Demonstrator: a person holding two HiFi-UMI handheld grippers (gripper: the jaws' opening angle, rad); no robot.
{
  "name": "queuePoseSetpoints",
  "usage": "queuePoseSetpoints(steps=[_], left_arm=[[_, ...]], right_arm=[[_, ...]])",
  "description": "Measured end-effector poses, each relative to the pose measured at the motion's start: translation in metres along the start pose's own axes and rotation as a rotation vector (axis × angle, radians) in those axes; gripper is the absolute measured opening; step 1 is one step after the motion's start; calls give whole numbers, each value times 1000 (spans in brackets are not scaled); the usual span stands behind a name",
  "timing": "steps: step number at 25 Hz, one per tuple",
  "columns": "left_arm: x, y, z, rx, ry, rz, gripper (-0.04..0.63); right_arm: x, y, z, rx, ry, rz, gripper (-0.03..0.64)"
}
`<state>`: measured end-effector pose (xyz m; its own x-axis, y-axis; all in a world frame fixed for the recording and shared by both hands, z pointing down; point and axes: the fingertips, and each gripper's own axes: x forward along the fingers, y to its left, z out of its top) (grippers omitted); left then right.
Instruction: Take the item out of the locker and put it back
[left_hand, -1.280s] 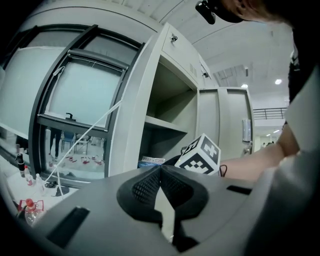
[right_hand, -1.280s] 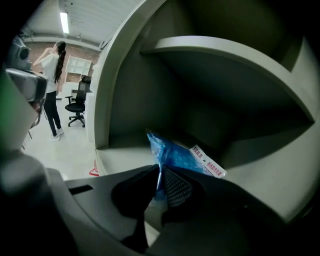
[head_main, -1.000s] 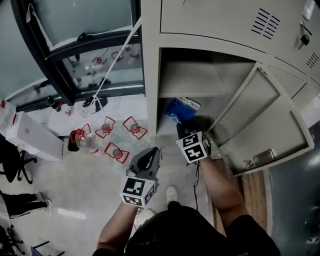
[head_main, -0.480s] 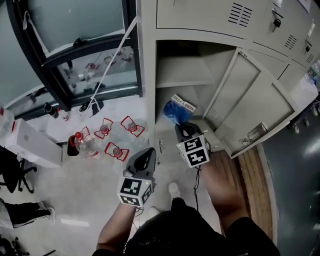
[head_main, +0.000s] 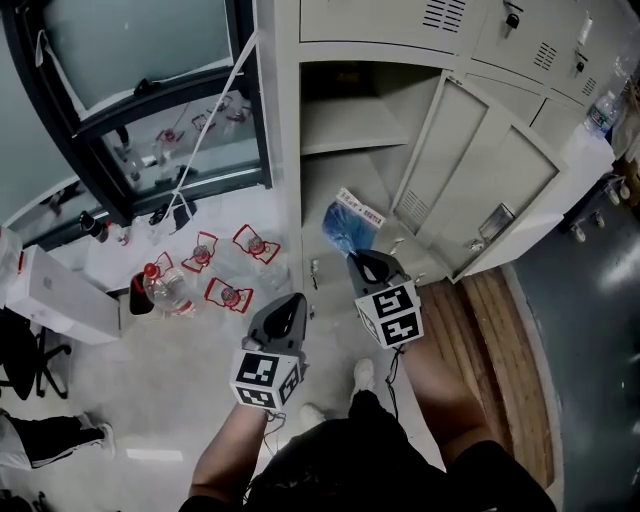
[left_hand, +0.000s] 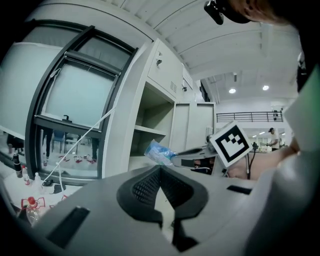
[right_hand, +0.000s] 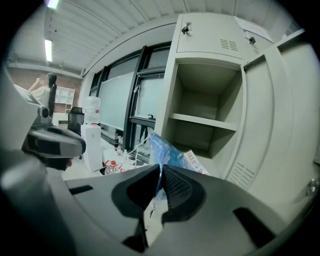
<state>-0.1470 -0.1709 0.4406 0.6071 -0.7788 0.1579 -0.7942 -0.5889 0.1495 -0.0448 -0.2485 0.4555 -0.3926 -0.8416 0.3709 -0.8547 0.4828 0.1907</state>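
The item is a blue plastic packet (head_main: 350, 225) with a white printed label. My right gripper (head_main: 366, 262) is shut on its lower edge and holds it in the air just outside the open locker (head_main: 350, 120). In the right gripper view the blue packet (right_hand: 167, 152) sticks up from between the closed jaws of the right gripper (right_hand: 160, 170), with the locker's bare shelf (right_hand: 202, 121) behind it. My left gripper (head_main: 290, 303) hangs lower left over the floor, shut with nothing in it. In the left gripper view the packet (left_hand: 159, 151) shows past the left gripper (left_hand: 160, 170).
The locker door (head_main: 490, 195) swings open to the right. Water bottles (head_main: 160, 285) and red wire stands (head_main: 225, 295) lie on the floor at left, beside a white box (head_main: 55, 295). A dark window frame (head_main: 130, 110) runs along the left. A wooden strip (head_main: 495, 340) is at right.
My right gripper has drawn the blue packet out of the locker's lower compartment and back toward me. The head view has pulled away from the locker. The left gripper stays shut.
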Motion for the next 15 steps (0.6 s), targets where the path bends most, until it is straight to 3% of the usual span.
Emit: queuePoseSetpoints(steps=[9, 15], left_arm=[[-11, -25, -2, 7, -13, 17, 5], [-4, -51, -12, -37, 0, 61, 5]], right_arm=[[-57, 15, -9, 61, -52, 38, 21], [-96, 5, -26, 132, -77, 103, 21]])
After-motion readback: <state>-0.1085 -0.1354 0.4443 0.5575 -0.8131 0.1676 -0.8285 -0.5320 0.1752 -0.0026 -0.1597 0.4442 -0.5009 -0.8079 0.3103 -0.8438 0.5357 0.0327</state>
